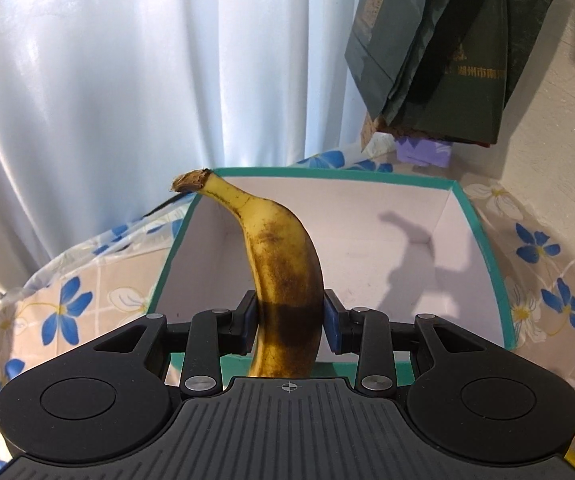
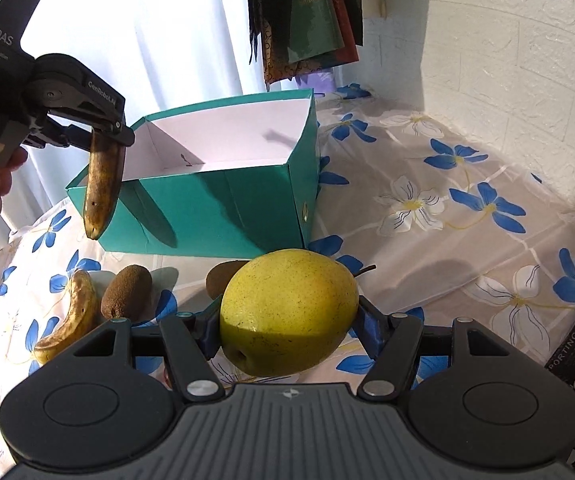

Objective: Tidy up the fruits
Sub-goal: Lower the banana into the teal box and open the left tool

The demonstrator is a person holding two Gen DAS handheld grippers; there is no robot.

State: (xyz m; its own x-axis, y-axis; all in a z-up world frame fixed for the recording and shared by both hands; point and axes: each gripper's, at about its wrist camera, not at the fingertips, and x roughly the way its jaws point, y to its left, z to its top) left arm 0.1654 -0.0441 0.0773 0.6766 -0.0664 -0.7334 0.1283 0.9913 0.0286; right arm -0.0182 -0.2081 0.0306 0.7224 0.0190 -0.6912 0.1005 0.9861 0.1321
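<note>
A brown-spotted banana (image 1: 283, 264) hangs upright at the near left corner of the empty teal box (image 2: 223, 208). A speckled yellow-green pear (image 2: 289, 312) is lifted clear. Another banana (image 2: 69, 316) and two kiwis (image 2: 126, 291) lie before the box.

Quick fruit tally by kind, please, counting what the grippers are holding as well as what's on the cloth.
Bananas: 2, one in the left gripper at, one on the cloth
Kiwis: 2
Pears: 1, in the right gripper at
Total: 5

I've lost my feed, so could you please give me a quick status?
Left gripper holds banana over box. Right gripper holds pear. Nothing in the way.
</note>
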